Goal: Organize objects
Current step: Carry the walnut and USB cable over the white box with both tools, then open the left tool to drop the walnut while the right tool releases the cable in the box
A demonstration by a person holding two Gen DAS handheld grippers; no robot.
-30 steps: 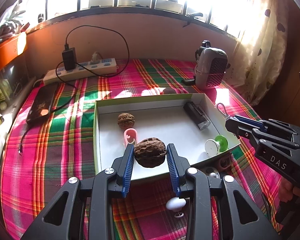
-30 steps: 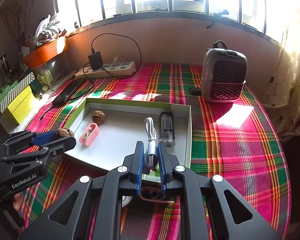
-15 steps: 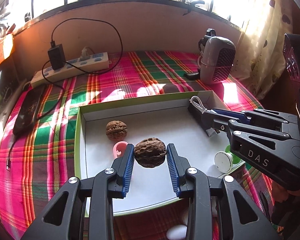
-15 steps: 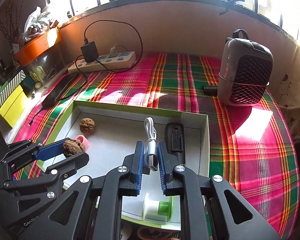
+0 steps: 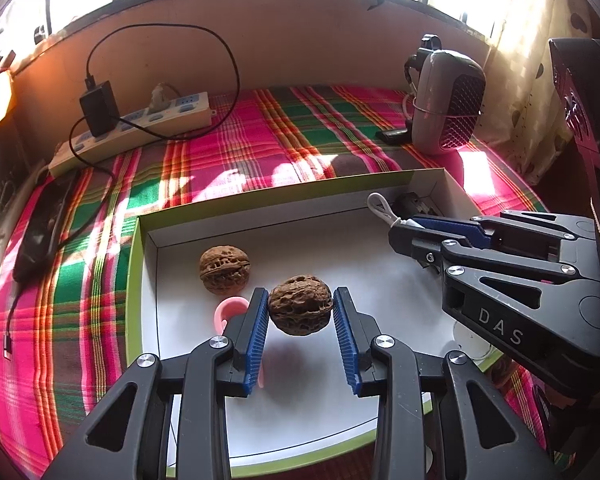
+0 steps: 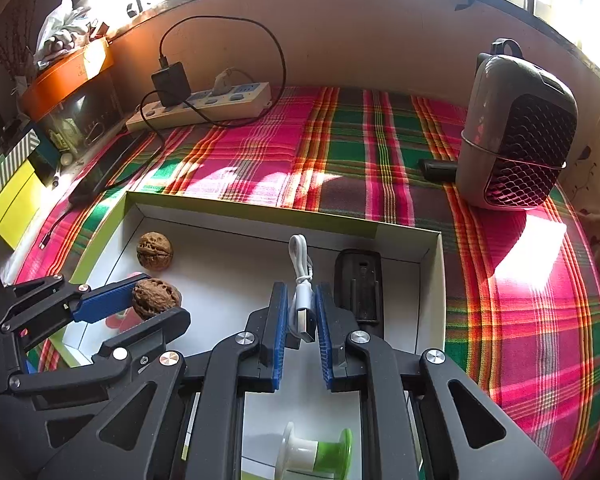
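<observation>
**Two grips over the box: setting a walnut and a cable down cleanly**

The walnut (image 5: 300, 305) is pinched between the blue pads of the left gripper (image 5: 300, 320), which is closed on it and holds it above the white floor of the box (image 5: 420, 184); the shadow under it suggests it has not touched down. Just beyond it a second walnut (image 5: 224, 268) lies on the box floor, and a pink clip (image 5: 229, 309) lies beside the left finger, partly hidden by it.

The right gripper (image 6: 302, 320) is closed on a white cable (image 6: 302, 276), gripping near its plug, with the looped end sticking out ahead. It hangs over the right part of the box, just beside a black rectangular device (image 6: 359, 286) lying on the floor there. A white and green spool (image 6: 314, 454) sits near the box's front edge.

To do this well, I would lower the walnut until it rests on the floor before opening, since a round shell will likely roll if dropped. Aim for bare floor beside the other walnut, off the pink clip. The cable should go down alongside the black device, loop first, so it does not spring out over the wall.

Around the box lie a plaid cloth (image 6: 360, 152), a power strip (image 5: 140, 128) and a small heater (image 6: 516, 132).
</observation>
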